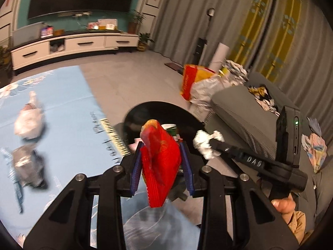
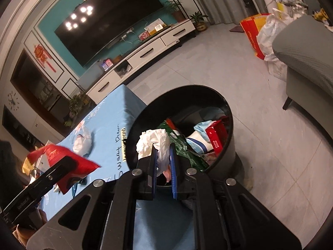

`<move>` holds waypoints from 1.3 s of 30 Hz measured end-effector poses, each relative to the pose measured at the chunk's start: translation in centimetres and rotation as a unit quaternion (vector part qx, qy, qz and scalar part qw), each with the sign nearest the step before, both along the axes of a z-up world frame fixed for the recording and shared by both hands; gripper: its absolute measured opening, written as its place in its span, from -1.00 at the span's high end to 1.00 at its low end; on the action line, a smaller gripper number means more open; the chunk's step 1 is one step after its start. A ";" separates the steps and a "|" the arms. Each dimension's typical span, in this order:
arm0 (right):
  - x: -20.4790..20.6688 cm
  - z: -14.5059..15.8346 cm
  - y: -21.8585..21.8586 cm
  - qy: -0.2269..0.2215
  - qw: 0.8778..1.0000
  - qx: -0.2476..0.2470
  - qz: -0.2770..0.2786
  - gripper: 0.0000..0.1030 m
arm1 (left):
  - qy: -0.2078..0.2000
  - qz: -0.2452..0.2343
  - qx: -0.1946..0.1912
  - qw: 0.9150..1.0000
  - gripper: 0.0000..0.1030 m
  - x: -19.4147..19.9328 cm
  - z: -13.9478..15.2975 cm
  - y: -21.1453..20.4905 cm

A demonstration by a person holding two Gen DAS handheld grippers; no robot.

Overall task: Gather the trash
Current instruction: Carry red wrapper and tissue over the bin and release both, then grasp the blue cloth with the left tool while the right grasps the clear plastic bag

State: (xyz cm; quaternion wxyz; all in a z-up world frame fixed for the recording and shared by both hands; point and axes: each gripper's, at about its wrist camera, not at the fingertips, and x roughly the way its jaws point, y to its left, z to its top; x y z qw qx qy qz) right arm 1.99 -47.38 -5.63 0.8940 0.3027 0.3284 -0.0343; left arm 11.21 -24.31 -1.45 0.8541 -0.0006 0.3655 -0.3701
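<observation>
Both grippers hold trash at the black bin beside the blue-clothed table.

Left wrist view: the left gripper [image 1: 162, 162] points forward and down toward the bin [image 1: 145, 109], its blue pads clamped on a red wrapper [image 1: 161, 162]; the right gripper [image 1: 210, 143] reaches in from the right, pinching a white tissue wad [image 1: 205, 142]. Right wrist view: the right gripper [image 2: 163, 160] tilts over the bin [image 2: 231, 139] rim, closed on the tissue wad [image 2: 153, 143]; the left gripper [image 2: 68, 164] comes in low from the left above the table [image 2: 108, 125], carrying the red wrapper [image 2: 62, 156].
</observation>
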 end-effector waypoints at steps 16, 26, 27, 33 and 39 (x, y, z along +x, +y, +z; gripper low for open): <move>0.9 -2.3 -2.6 0.013 0.998 0.054 -0.029 0.17 | 0.018 -0.020 0.035 0.999 -0.41 4.0 -3.7 -5.4; -0.4 -1.1 -1.3 0.011 0.999 0.051 -0.014 0.08 | 0.029 0.014 0.025 0.999 -0.72 2.6 -3.4 -0.8; -0.5 -0.9 -1.0 0.010 0.999 0.050 -0.011 0.01 | 0.031 0.021 0.027 0.999 -0.76 2.2 -3.4 0.0; -0.3 0.1 1.8 0.017 0.999 0.035 0.022 -0.08 | 0.053 0.075 0.039 0.995 -0.84 -0.3 -3.8 5.8; 0.1 0.8 5.5 0.033 0.998 0.017 0.058 -0.39 | 0.046 0.150 0.070 0.985 -0.92 -2.8 -4.4 12.8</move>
